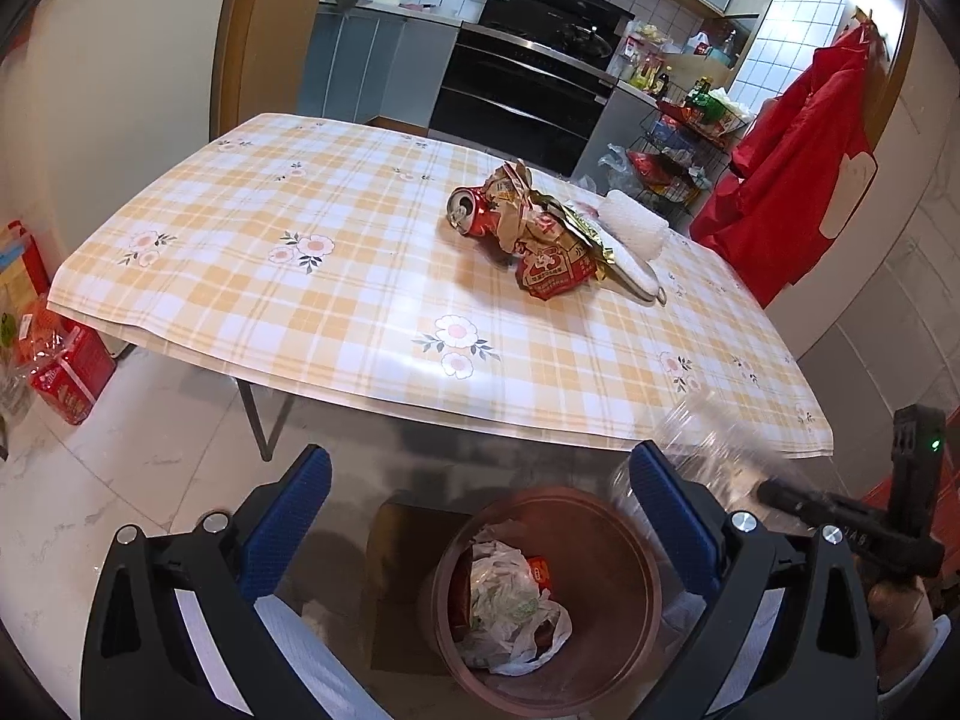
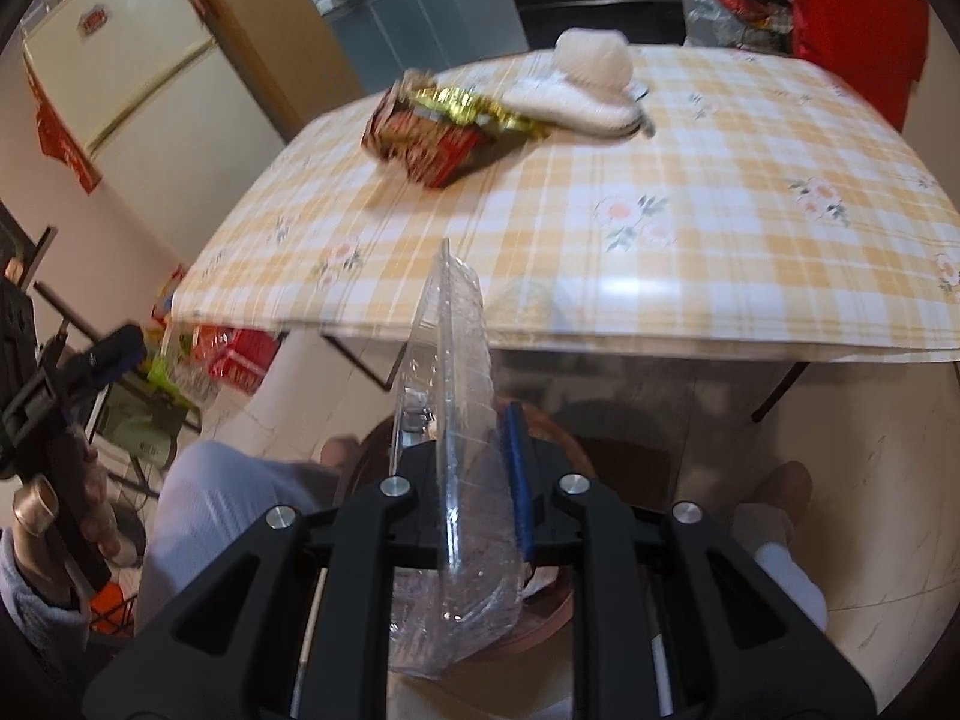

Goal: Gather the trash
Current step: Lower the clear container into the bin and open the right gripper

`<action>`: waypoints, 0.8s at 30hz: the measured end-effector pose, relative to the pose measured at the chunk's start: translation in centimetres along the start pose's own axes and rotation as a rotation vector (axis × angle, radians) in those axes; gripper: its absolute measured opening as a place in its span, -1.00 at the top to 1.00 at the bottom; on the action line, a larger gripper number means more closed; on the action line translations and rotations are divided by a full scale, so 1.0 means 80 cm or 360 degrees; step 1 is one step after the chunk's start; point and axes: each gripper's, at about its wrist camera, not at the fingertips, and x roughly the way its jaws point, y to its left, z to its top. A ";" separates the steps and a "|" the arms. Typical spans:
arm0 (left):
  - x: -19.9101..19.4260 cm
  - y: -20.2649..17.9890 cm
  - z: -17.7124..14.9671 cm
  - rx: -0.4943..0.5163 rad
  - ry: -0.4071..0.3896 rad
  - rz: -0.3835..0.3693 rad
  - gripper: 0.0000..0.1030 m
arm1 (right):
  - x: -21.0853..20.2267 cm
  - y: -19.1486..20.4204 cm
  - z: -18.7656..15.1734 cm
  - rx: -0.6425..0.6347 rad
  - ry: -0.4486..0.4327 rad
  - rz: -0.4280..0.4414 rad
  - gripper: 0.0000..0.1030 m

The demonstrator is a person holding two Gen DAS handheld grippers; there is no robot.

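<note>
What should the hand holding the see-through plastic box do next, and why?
Probably let go. The right gripper holds the clear plastic box between its pads, and the brown bin sits right below it, already holding some trash. Opening the jaws should drop the box in, though it looks wide and may catch the rim.

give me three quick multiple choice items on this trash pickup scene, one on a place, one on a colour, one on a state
1. Where is the crushed can?
A. in the bin
B. on the table
C. on the floor

2. What colour are the pads on the left gripper?
A. blue
B. green
C. white

3. What is between the fingers of the right gripper?
A. nothing
B. a red wrapper
C. a clear plastic container

Key:
1 B, it lies on the checked table beside the wrappers.
2 A, both pads show blue over the brown bin.
3 C, the clear plastic container stands between them above the bin.
</note>
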 end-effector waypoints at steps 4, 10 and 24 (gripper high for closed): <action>-0.002 0.002 0.000 -0.0008 -0.0024 0.0004 -0.89 | 0.003 0.004 -0.002 0.0000 -0.0008 0.0017 -0.04; -0.001 0.002 -0.002 0.0005 -0.0040 0.0025 -0.89 | -0.007 -0.005 0.004 0.0037 -0.0082 -0.0079 -0.75; 0.013 -0.005 -0.002 0.0085 -0.0020 0.0047 -0.89 | -0.006 -0.035 0.012 0.0064 -0.0111 -0.0246 -0.83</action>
